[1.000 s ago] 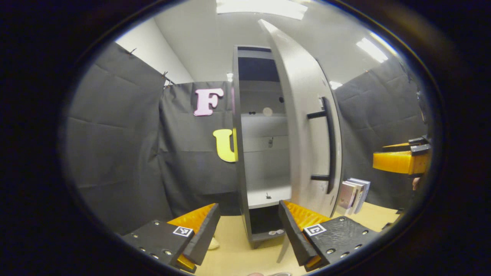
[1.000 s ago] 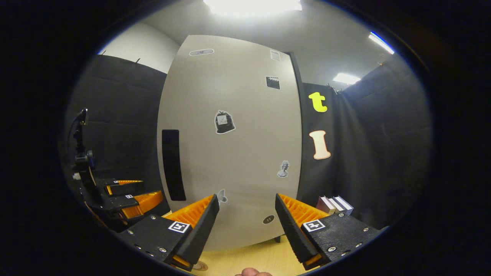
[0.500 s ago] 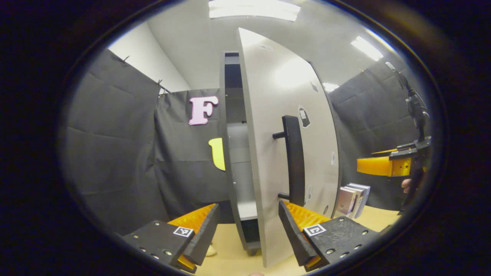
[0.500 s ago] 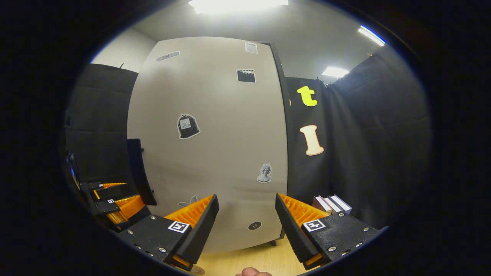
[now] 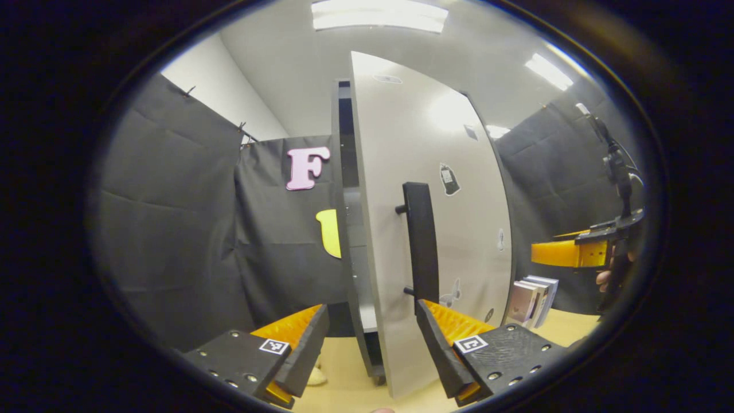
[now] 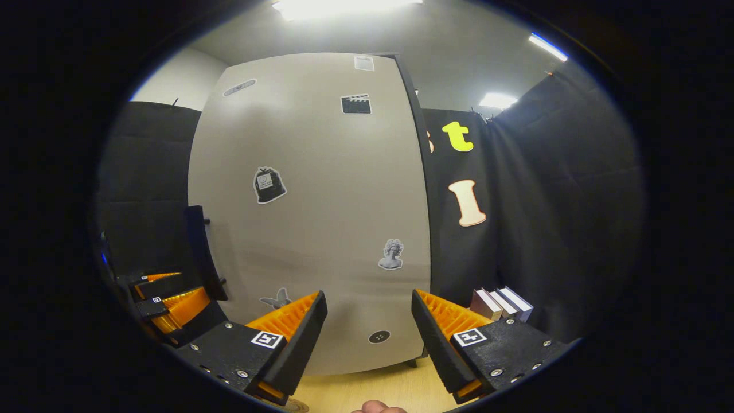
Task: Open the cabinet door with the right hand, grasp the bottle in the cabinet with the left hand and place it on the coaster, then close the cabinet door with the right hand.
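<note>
- Left gripper (image 5: 373, 350): jaws apart, nothing between them; it hangs low over the table (image 5: 344, 390), pointing at the free edge of the door (image 5: 424, 229)
- Right gripper (image 6: 367, 338): jaws apart and empty, facing the flat outer face of the door (image 6: 321, 218) from just in front, not touching it as far as the right gripper view shows
- In the left gripper view the right gripper (image 5: 565, 252) sits off to the right, beyond the door's front, with a hand (image 5: 605, 278) behind it
- Handle (image 5: 421, 246): a dark bar with its long axis upright, on the door's free side; in the right gripper view the handle (image 6: 200, 252) lies left of the right gripper, and the left gripper (image 6: 166, 298) is nearer to it
- Door: nearly closed, a narrow gap left at the free edge; judged from this, the last step wants a forward push from the right gripper on the door's face
- Cabinet (image 5: 352, 241): through the gap, bare shelf edges are all that shows; whether anything stands inside cannot be told
- Bottle and coaster: their places cannot be told; a small pale thing on the table by the left gripper is unclear
- Books (image 6: 502, 304): a few upright on the table right of the cabinet, against the booth wall
</note>
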`<state>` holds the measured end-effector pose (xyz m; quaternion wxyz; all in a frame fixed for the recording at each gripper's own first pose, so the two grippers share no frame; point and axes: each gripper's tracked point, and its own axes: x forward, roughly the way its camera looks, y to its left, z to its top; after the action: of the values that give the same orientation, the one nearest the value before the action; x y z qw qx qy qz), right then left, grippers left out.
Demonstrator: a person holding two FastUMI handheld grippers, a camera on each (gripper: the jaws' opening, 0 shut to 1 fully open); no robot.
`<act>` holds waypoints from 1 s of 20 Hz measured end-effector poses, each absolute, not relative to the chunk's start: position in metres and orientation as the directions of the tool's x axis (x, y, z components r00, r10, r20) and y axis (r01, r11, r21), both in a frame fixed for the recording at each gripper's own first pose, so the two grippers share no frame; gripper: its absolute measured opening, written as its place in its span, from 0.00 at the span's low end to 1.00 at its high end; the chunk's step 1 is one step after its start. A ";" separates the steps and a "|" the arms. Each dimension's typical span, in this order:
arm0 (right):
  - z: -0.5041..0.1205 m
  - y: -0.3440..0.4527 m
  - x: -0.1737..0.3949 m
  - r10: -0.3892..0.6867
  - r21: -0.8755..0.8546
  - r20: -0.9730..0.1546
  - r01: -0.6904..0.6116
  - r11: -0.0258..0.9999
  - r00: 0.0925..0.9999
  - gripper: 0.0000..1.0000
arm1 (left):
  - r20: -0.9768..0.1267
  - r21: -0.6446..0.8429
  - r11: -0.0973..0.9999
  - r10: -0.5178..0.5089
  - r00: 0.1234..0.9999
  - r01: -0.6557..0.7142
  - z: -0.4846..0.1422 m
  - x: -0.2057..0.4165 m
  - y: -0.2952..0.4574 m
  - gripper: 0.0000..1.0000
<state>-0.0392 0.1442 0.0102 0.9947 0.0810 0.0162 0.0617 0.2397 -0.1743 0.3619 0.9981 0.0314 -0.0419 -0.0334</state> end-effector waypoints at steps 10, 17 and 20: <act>0.014 0.152 -0.042 0.110 0.166 -0.008 -0.107 0.980 0.994 0.92 | 0.057 0.075 0.994 -0.082 0.995 0.078 0.358 0.238 -0.175 0.88; 0.023 0.149 -0.040 0.057 0.179 0.023 -0.060 0.982 0.998 0.92 | 0.036 0.009 0.999 -0.052 0.998 0.051 0.357 0.237 -0.180 0.88; 0.018 0.152 -0.038 0.039 0.165 0.013 -0.040 0.986 0.999 0.92 | 0.041 0.020 0.998 -0.055 0.998 0.054 0.359 0.238 -0.179 0.88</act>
<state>-0.0377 0.1522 0.0176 0.9964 0.0826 -0.0047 0.0198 0.2378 -0.1793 0.3589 0.9994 0.0096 -0.0209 -0.0271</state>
